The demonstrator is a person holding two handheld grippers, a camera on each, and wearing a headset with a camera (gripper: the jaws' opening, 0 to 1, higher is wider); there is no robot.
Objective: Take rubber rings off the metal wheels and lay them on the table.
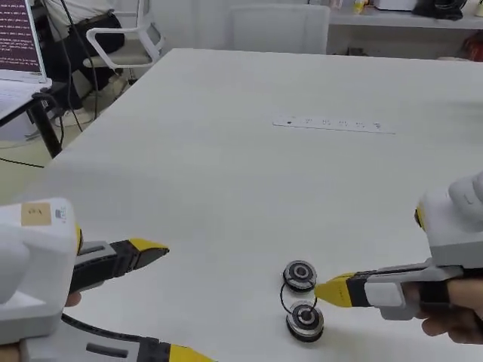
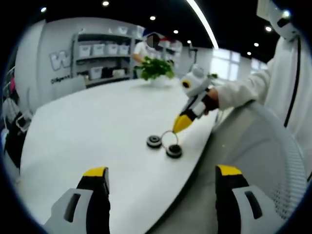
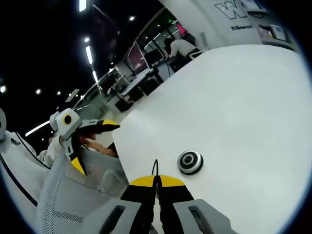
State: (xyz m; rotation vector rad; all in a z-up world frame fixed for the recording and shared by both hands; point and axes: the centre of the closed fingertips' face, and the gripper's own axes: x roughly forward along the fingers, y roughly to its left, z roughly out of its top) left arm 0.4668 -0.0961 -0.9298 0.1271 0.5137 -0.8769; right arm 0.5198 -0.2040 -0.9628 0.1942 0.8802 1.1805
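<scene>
Down near the front edge of the table (image 1: 226,151), right in front of us, we've got the rubber ring (image 3: 155,167) as a thin black loop sitting between the two metal wheels, the far wheel (image 1: 299,275) and the near wheel (image 1: 305,320). Both wheels lie flat on the tabletop, just beside each other. The right gripper (image 1: 323,289) comes in from the side with its yellow tips squeezed fully together. In the right gripper view the ring pokes straight up out of that closed seam, so we'd say it's pinched on the ring itself and not on a wheel. That makes sense to us, since a skinny band like that only comes along if you nip it by the edge. We can't tell whether the loop is completely free or still hooked on one of the wheels, it's too thin to read. The far wheel looks like it still has a dark band round its rim, so our guess is there's more peeling to do. The left gripper (image 1: 172,300) hangs well off to the other side, jaws spread wide and holding nothing. We reckon it's parked there ready to pin a wheel down, because the wheels look light enough to skate across the smooth top when the ring gets tugged.
</scene>
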